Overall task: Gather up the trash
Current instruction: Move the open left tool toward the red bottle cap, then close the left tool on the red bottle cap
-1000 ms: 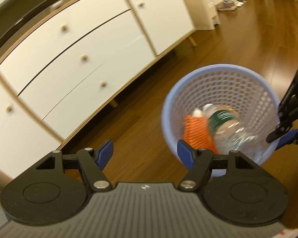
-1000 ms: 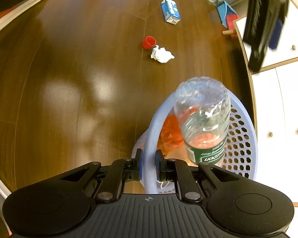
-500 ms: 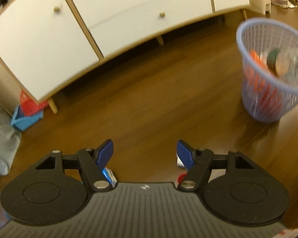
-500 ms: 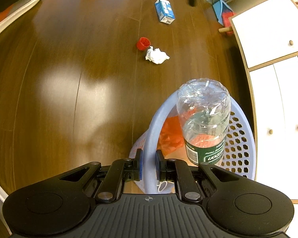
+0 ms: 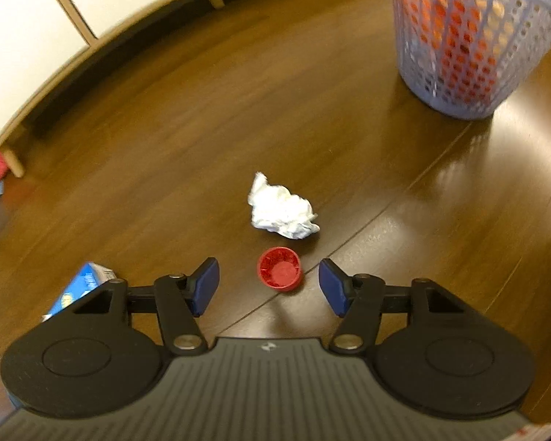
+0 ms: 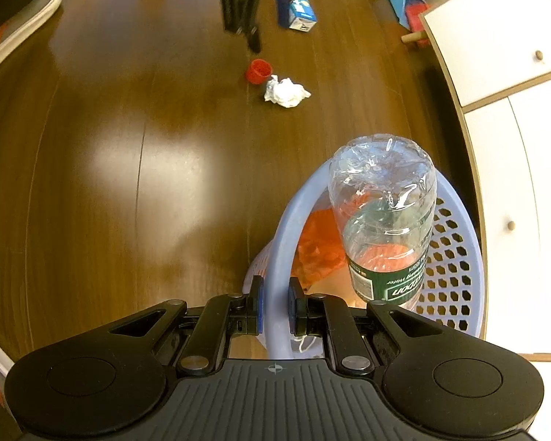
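Dark wooden floor (image 5: 136,169) beside a white drawer cabinet (image 6: 525,139); remaining litter lies in a cluster near the middle of the floor. Compared with one second ago, the left hand-held gripper (image 5: 269,288) has swung away from the lavender mesh wastebasket (image 5: 470,40) and come down over the litter; its blue pads (image 5: 205,286) stand wide apart, and the red bottle cap (image 5: 280,273) lies on the floor between them, untouched. Just beyond the cap lies a crumpled white tissue (image 5: 281,207), close to the cap but apparently not touching it. A small blue carton (image 5: 82,286) lies to the left, partly hidden behind the gripper body. The right hand-held gripper (image 6: 274,303) has not moved: its jaws are closed on the wastebasket's rim (image 6: 279,242), steadying it. A clear plastic bottle (image 6: 384,217) with a green label stands bottom-up inside, with orange wrapping (image 6: 317,246) beside it. In the right wrist view the left gripper appears blurred above the cap. Judgement: the bottle stage is finished; the cap is the likely next pick, and three items remain on the floor, well apart from the basket.
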A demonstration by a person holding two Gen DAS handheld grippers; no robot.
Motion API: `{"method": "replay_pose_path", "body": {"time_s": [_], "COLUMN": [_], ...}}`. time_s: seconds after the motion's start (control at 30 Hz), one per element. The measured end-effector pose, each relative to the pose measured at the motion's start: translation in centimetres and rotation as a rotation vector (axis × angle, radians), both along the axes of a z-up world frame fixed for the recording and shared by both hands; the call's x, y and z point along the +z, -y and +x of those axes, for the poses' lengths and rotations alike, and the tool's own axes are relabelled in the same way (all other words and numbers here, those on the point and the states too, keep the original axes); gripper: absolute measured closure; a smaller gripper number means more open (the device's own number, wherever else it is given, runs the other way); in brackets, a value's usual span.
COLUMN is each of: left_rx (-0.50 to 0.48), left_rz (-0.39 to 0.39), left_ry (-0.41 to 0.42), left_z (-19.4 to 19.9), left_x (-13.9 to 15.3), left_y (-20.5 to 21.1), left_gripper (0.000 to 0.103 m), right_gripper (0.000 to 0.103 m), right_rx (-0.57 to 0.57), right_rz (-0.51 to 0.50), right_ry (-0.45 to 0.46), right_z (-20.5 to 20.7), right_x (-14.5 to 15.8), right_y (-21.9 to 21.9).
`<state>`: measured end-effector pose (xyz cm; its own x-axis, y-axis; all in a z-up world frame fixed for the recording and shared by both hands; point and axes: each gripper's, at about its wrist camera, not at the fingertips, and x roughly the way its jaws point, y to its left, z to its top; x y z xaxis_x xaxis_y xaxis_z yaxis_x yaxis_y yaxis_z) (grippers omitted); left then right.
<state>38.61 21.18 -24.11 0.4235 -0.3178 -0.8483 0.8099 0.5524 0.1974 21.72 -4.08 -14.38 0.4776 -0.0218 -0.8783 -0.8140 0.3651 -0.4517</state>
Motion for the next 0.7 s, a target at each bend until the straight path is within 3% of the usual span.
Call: {"method": "replay_pose_path", "body": {"time_s": [0.13, 0.47, 0.7], "left_rx": [-0.014, -0.028, -0.052], "left_rz": [0.045, 0.075, 0.066], "left_ry": [-0.003, -0.029, -0.014], "left_z": [0.2, 1.3, 0.7], "left_x": [-2.6, -4.7, -3.9], "left_y": [1.3, 2.7, 2.8], "left_gripper": [0.047, 0.073, 0.073], "right_gripper": [0.094, 0.094, 0.094], "right_rx": [-0.013, -0.026, -0.026], "right_rz": [0.018, 0.043, 0.041], "right_ry": [0.004, 0.011, 0.014], "right_z": [0.3, 0.3, 0.1], "right_x": [0.2, 0.7, 0.8], "right_y": [0.0, 0.3, 0.4]}}
